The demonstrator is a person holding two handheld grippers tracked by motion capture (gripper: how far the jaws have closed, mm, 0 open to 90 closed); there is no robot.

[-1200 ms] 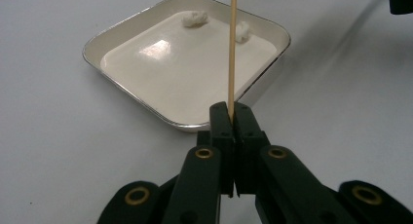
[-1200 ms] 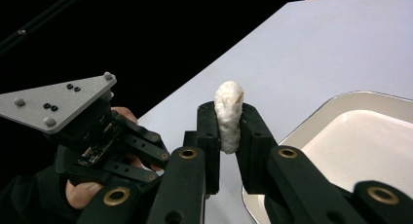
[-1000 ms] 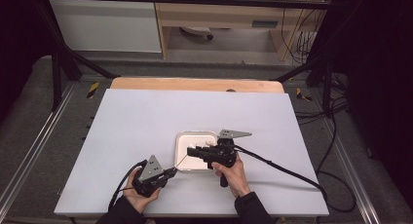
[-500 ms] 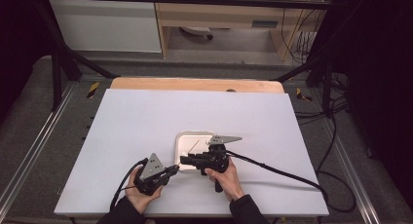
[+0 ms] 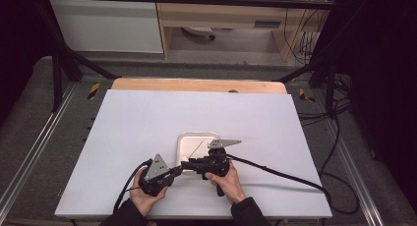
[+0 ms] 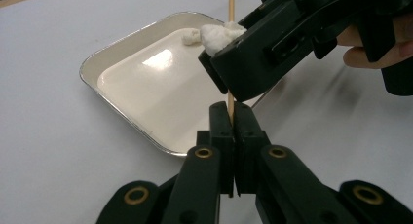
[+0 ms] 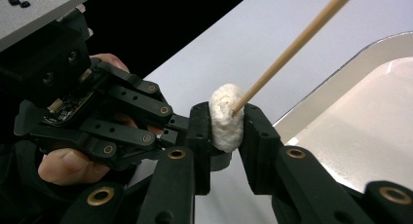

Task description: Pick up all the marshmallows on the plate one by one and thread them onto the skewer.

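Left gripper (image 6: 233,118): black jaws pressed fully together on the lower end of a thin, pale wooden skewer stick (image 6: 231,9). In the left gripper view the stick rises straight up out of the clamped pads, passes behind the right gripper's jaw and runs out of the top of the frame. The left hand (image 5: 147,196) holds this gripper near the front edge of the table, pointing toward the tray.

Right gripper (image 7: 227,124): jaws a little apart and just now opening, with a small white fluffy lump, like a marshmallow or a wad of cotton (image 7: 226,118), between them. The left pad touches the lump; on the right side I cannot tell whether the pad still presses on it. The right hand (image 5: 225,179) holds the gripper just right of the left one, and their tips meet at the tray's near edge.

The lump: off-white, rough and fibrous on the surface, roughly disc-shaped, standing on edge between the pads. The stick enters its upper right face, so it is threaded on the stick. In the left gripper view it shows as a ragged white tuft (image 6: 219,35) on top of the right gripper's jaw, touching the stick.

Below and beyond: a shallow rectangular metal tray with rounded corners and a glossy cream inside (image 6: 127,121), on the white tabletop (image 5: 147,123). Stick and lump are above the tray's near rim, close to the person.
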